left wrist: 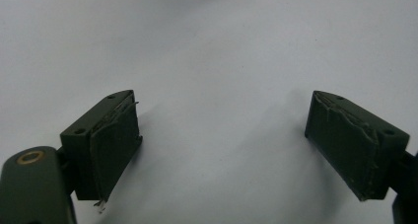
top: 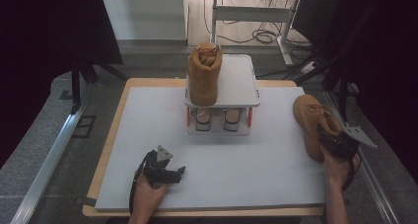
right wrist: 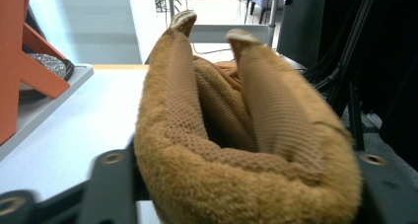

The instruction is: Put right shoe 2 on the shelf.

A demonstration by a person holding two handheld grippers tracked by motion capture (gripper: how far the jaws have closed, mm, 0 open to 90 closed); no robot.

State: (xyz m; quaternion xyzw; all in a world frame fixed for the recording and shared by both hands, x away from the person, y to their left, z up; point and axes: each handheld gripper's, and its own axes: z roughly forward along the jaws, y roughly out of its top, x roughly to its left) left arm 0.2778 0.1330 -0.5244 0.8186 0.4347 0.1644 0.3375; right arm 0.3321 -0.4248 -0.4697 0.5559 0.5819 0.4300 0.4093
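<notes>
Squeezing the soft back collar of the tan boot (right wrist: 246,155), our right gripper (top: 336,144) has its jaws pressed on both sides so we can lift it. That boot sits near the table's (top: 222,179) right edge. Its twin boot (top: 204,73) already stands on the little rack (top: 236,86), leaving room beside it. Our left gripper (top: 165,172) rests low, jaws wide open on nothing
</notes>
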